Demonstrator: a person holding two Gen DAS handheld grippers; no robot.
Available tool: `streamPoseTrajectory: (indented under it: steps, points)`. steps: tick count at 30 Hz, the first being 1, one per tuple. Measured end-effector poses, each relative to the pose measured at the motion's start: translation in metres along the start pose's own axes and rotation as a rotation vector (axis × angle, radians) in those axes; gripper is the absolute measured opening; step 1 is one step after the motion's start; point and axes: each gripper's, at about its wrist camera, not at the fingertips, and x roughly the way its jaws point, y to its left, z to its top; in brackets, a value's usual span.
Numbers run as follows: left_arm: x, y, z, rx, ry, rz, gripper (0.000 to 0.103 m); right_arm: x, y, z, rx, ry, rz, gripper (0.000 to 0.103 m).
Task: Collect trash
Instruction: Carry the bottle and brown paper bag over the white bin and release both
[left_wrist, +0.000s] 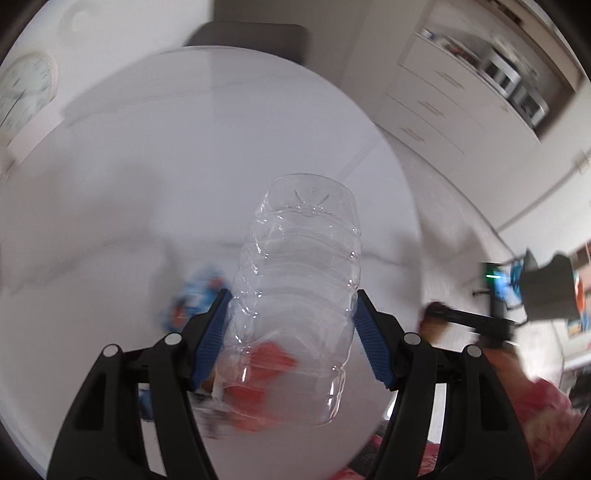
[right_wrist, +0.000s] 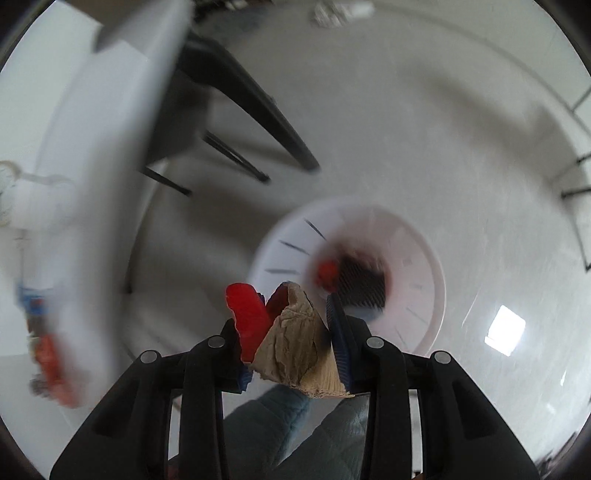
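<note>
Black claw arms fill the bottom of both wrist views. Between the blue pads of the left claw sits a clear, ribbed plastic bottle, crushed a little, its base pointing away from the camera; both pads press on its sides, so the claw stands fairly wide and grips it. Below the bottle lies a round white bench, and through the clear plastic a blurred red scrap shows. A blurred blue and orange wrapper lies on the bench just left of the left pad. At the right edge of that view the other claw appears, dark and smeared

The right claw stands narrower and holds a crumpled piece of brown paper together with a red scrap of wrapper, both wedged between its pads and sticking out past the tips. Beyond the tips, on the pale floor, stands a white round bin with slotted walls; something red and something dark already lie inside it. The held paper is near the bin's rim, on the camera's side. A teal sleeve shows under the claw. To the left the edge of the white bench and black legs are blurred
</note>
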Motion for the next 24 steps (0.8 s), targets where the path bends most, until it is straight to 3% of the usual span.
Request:
streamPoseTrajectory:
  steps: [3, 5, 8, 11, 16, 20, 24]
  points:
    - [0.008, -0.046, 0.001, 0.058, 0.024, -0.018, 0.064, 0.053, -0.029, 0.003, 0.024, 0.074, -0.014, 0.041]
    - [0.015, -0.077, -0.001, 0.089, 0.043, -0.024, 0.064, 0.078, -0.044, 0.005, 0.048, 0.130, -0.008, 0.065]
    - [0.030, -0.121, -0.006, 0.132, 0.066, -0.032, 0.064, 0.087, -0.062, 0.003, 0.069, 0.162, 0.003, 0.072]
    - [0.049, -0.166, -0.012, 0.175, 0.103, -0.057, 0.064, 0.060, -0.075, 0.003, 0.043, 0.115, 0.022, 0.083]
    - [0.088, -0.219, -0.031, 0.219, 0.154, -0.107, 0.064, -0.013, -0.097, 0.000, -0.032, 0.015, 0.037, 0.090]
    - [0.135, -0.235, -0.051, 0.216, 0.233, -0.094, 0.064, -0.064, -0.121, -0.003, -0.074, -0.086, 0.007, 0.097]
    - [0.195, -0.241, -0.067, 0.199, 0.310, -0.044, 0.064, -0.083, -0.141, -0.007, -0.070, -0.122, -0.005, 0.097]
